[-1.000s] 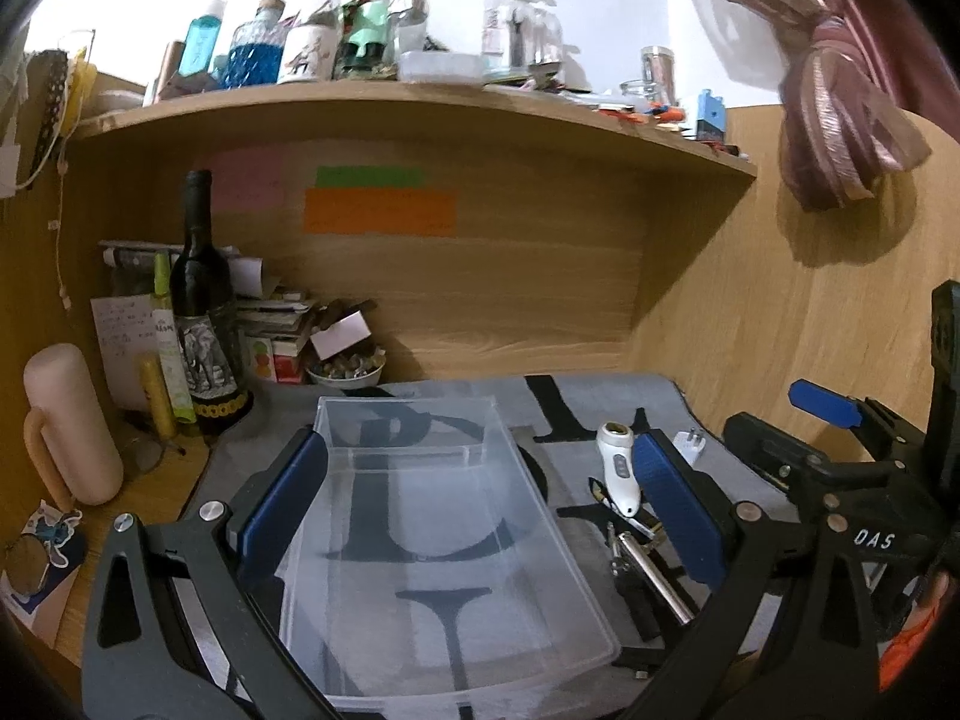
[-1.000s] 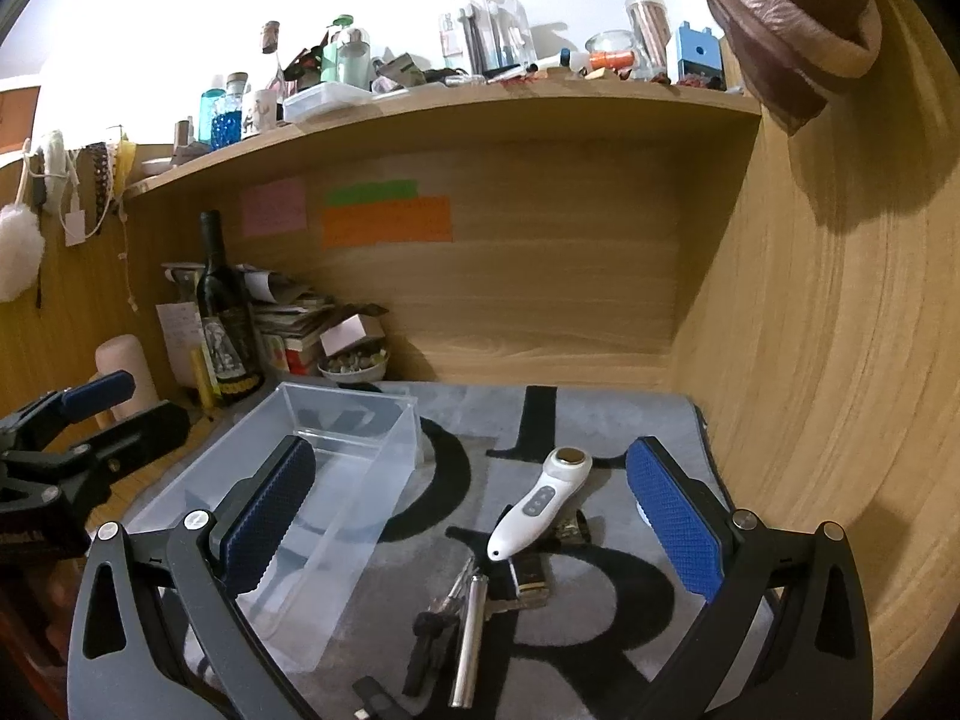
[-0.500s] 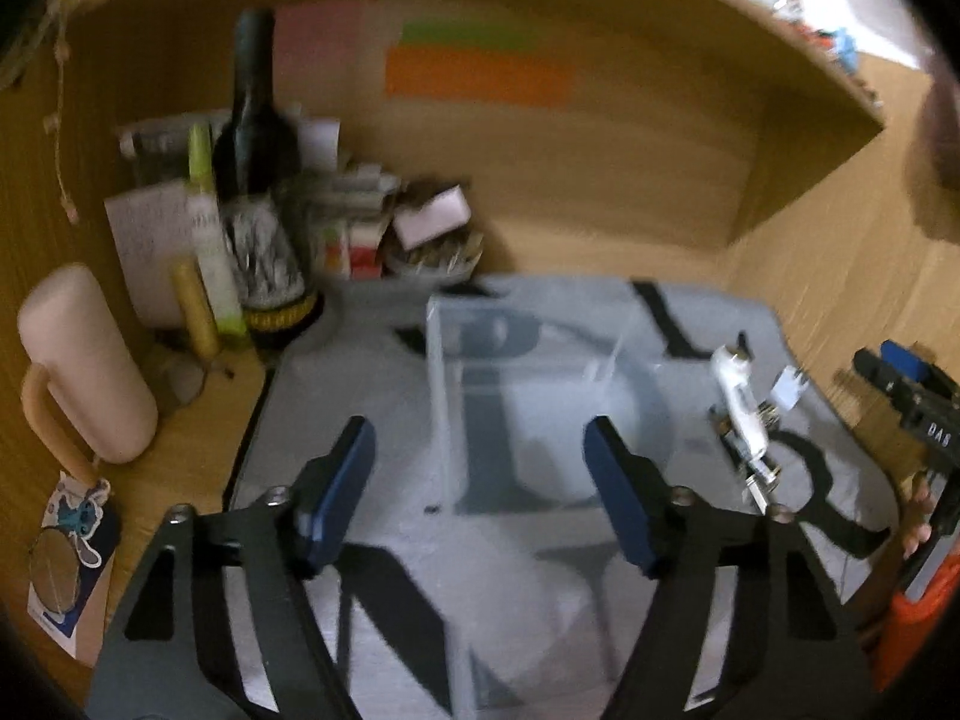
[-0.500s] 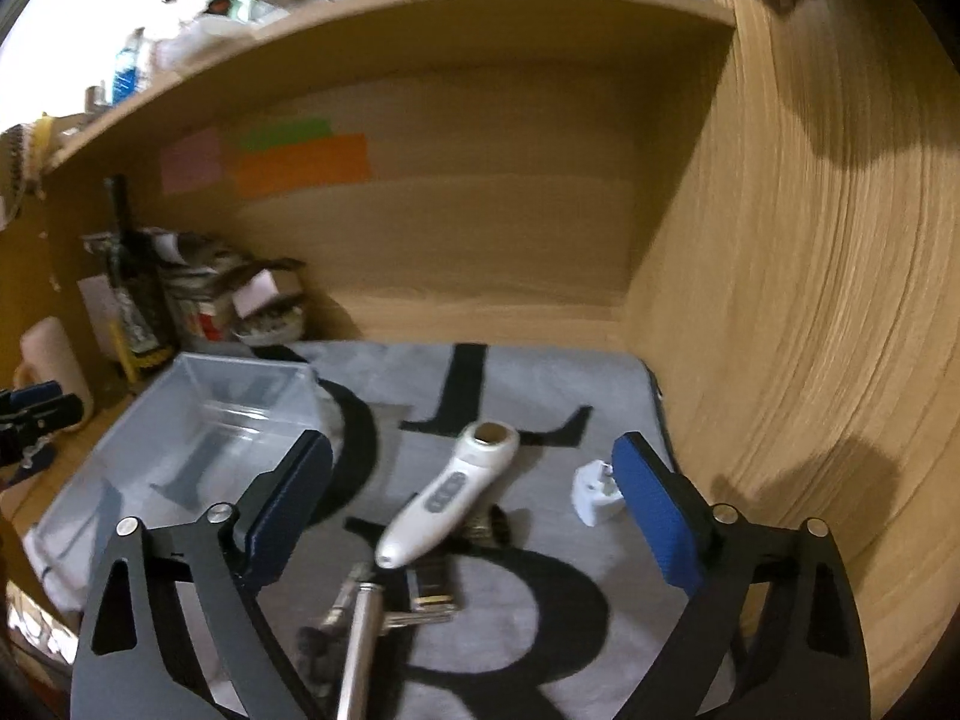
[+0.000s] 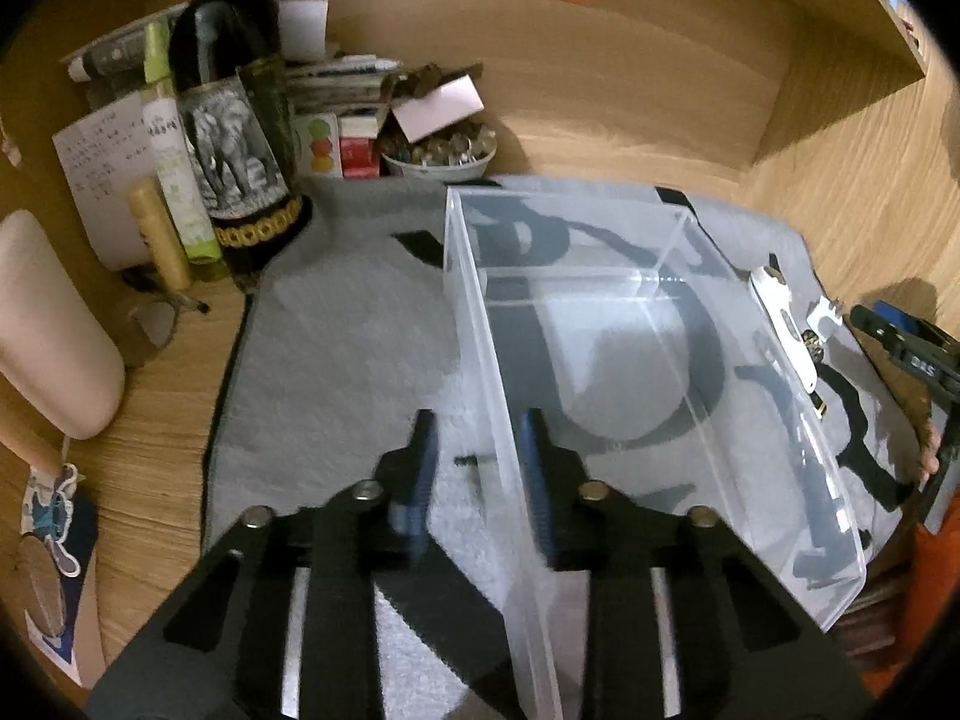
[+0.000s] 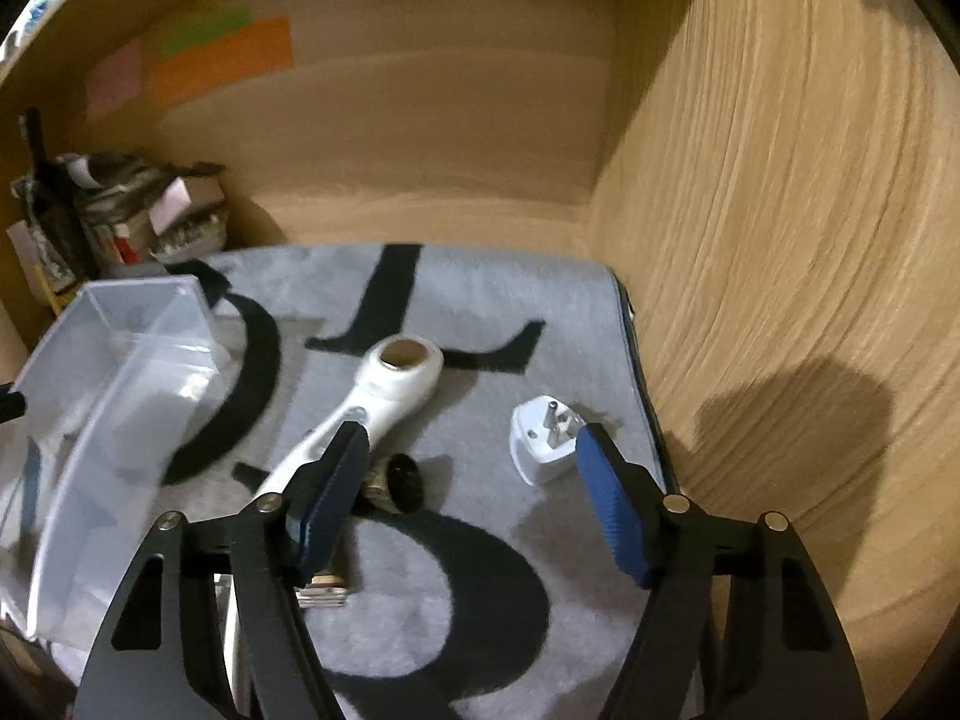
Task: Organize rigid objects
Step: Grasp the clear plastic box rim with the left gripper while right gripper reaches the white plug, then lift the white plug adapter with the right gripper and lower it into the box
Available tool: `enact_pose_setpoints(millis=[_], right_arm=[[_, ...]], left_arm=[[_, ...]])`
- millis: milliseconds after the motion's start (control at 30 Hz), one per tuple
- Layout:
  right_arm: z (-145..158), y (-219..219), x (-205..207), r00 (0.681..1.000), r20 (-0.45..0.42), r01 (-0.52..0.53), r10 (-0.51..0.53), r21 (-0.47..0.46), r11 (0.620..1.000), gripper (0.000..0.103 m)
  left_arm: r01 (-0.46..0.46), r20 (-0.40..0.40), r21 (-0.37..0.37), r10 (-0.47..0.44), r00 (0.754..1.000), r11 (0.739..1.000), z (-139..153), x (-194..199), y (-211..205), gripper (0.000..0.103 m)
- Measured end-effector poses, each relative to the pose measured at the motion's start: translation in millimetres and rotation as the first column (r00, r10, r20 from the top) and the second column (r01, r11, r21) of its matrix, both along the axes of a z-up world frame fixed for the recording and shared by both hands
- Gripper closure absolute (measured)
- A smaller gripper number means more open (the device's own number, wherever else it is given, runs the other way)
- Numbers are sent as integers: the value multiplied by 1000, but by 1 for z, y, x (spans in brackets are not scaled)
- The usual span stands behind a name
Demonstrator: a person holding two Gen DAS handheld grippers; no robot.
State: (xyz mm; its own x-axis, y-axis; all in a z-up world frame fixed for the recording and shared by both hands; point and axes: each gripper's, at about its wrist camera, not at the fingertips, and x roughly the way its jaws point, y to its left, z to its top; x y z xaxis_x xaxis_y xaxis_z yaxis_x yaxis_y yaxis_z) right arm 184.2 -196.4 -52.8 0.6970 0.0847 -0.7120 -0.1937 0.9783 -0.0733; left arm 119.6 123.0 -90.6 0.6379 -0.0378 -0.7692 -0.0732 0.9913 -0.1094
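Observation:
A clear plastic bin lies on the grey mat; it also shows at the left of the right wrist view. My left gripper straddles the bin's left wall, its blue pads close on either side; a small gap shows on the left pad. My right gripper is open and empty, low over the mat. A white plug adapter lies between its fingers, nearer the right pad. A white handheld device lies by the left finger, with a small dark cap and metal pieces beside it.
A wine bottle, papers, small boxes and a bowl of trinkets crowd the back left corner. A pink cylinder lies at the left. A wooden wall stands close on the right.
My left gripper has dropped over the bin's left wall and narrowed around it. My right gripper has moved down and right, toward the white plug adapter.

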Motion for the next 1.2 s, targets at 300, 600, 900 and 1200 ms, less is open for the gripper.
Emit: enact_pose_setpoints(millis=[300,600,900,1200], right_arm=[[-27,-11,42,990,-109,78,-85,-60,995,40],[-51,-23,66,971,-210,110,-118,-49,993,62],[-36,-20,54,982,-169,87,-89,-23,996,64],[19,9,15,1000,-15,-11,11,11,1000,64]], left_arm=[[39,-2,-23,-39,999,999,-5,2,-5,91],[35,0,-15,-35,999,999,-4,2,-5,92],[33,2,-18,-33,999,999,-4,2,-6,92],[34,22,-13,-34,999,999,-4,-5,-8,92]])
